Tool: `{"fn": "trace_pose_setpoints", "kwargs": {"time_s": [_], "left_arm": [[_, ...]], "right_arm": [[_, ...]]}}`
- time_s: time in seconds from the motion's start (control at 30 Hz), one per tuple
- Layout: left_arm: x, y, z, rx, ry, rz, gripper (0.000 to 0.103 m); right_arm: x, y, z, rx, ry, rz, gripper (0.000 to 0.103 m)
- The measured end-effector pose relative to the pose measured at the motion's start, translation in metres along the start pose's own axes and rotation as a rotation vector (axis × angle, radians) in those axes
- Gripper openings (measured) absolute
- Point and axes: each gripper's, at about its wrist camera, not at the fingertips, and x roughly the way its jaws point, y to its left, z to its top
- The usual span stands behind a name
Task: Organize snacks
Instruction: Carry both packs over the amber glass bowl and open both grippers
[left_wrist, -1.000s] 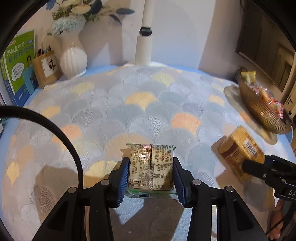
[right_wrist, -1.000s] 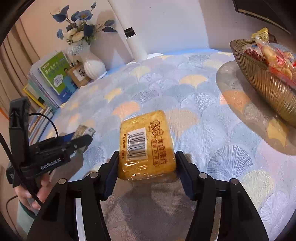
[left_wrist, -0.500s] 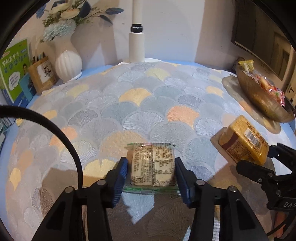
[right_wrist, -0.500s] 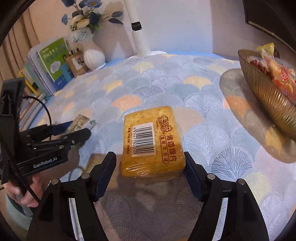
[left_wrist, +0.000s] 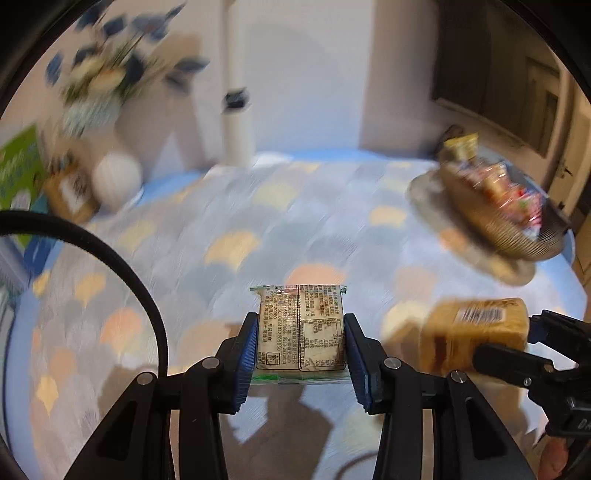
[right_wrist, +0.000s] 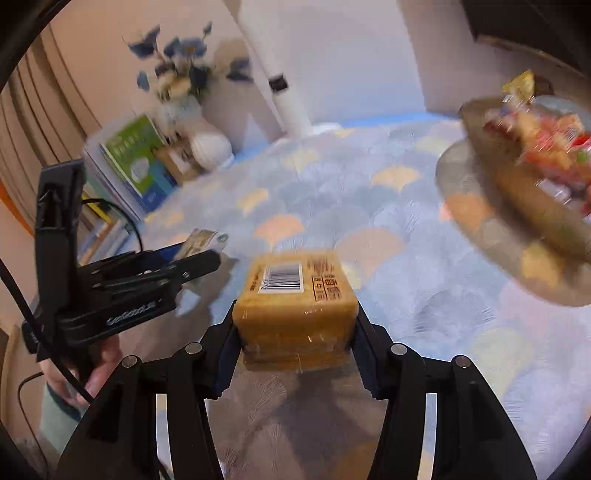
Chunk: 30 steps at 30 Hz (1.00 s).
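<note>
My left gripper is shut on a pale printed snack packet, held clear above the patterned tablecloth. In the right wrist view the same left gripper shows at the left with the pale packet sticking out of it. My right gripper has its jaws closing on a yellow snack packet with a barcode label; both pads press its sides and it hangs off the cloth. From the left wrist view, the right gripper and yellow packet are at the lower right.
A ribbed golden bowl with several wrapped snacks stands at the right on a round mat; the bowl is near the right gripper. A white vase, a small frame and books line the far left. A white pole stands at the back.
Both grippers have risen with their packets. The right jaws have narrowed onto the yellow packet and lifted it off the cloth. The views now swing and blur towards the bowl.
</note>
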Motion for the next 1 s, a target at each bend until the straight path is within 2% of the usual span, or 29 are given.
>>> {"fn": "trace_pose_setpoints", "kwargs": {"time_s": [0.23,0.5,0.63,0.7,0.93,1.0], "left_arm": [[-0.014,-0.066,0.064,0.094,-0.085,-0.096,0.043],[0.004,-0.144,0.138,0.171,-0.134,-0.227,0.043],[0.024,-0.179,0.164,0.211,-0.128,-0.280,0.043],[0.036,-0.194,0.172,0.226,-0.119,-0.308,0.043],[0.069,-0.231,0.193,0.245,-0.118,-0.356,0.044],[0.075,-0.233,0.196,0.247,-0.112,-0.351,0.056]], "right_arm": [[-0.085,-0.031,0.034,0.029,-0.189,-0.064,0.053],[-0.143,-0.091,0.082,0.082,-0.334,-0.210,0.053],[-0.148,-0.121,0.103,0.111,-0.377,-0.337,0.053],[-0.147,-0.138,0.111,0.140,-0.383,-0.373,0.053],[-0.129,-0.182,0.132,0.231,-0.400,-0.380,0.054],[-0.121,-0.193,0.134,0.258,-0.361,-0.368,0.060]]}}
